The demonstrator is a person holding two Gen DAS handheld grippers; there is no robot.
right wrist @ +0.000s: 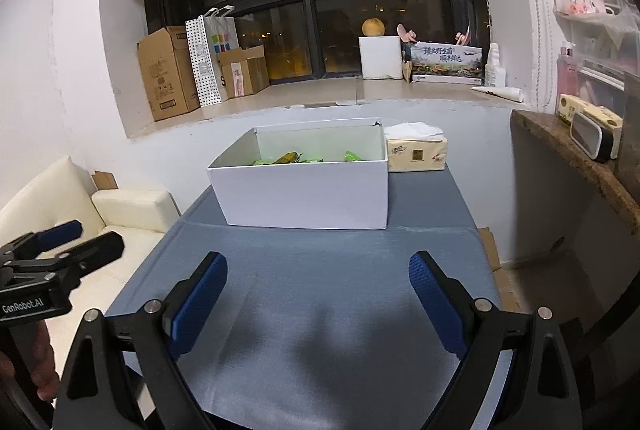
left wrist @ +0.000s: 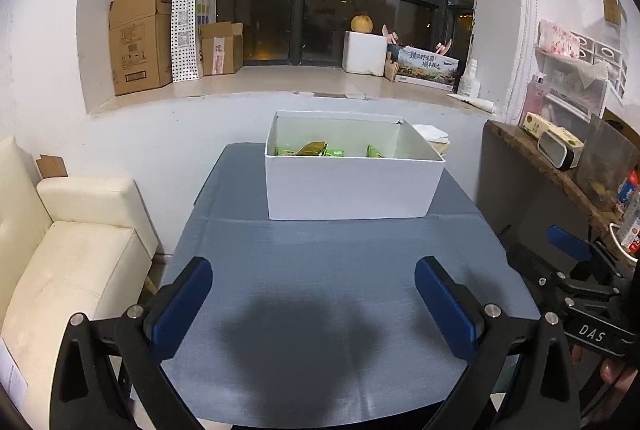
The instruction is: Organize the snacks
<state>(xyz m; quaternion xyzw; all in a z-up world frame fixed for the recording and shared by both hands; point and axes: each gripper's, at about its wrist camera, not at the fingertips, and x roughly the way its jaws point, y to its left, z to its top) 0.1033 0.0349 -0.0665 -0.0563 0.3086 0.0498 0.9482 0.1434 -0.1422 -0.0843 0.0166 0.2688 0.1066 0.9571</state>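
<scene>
A white open box (left wrist: 352,186) stands at the far end of a grey-blue table (left wrist: 320,290). Green and olive snack packets (left wrist: 316,149) lie inside it, only their tops showing. In the right wrist view the box (right wrist: 304,194) and its packets (right wrist: 288,159) sit left of centre. My left gripper (left wrist: 314,304) is open and empty, low over the near half of the table. My right gripper (right wrist: 318,300) is open and empty, also over the near half. Each gripper shows at the edge of the other's view: the right one (left wrist: 576,262), the left one (right wrist: 60,242).
A tissue pack (right wrist: 416,152) lies right of the box. A cream sofa (left wrist: 68,250) stands left of the table. A brown shelf (right wrist: 580,158) with small items runs along the right. Cardboard boxes (left wrist: 140,38) and a white block (left wrist: 366,52) stand on the window sill.
</scene>
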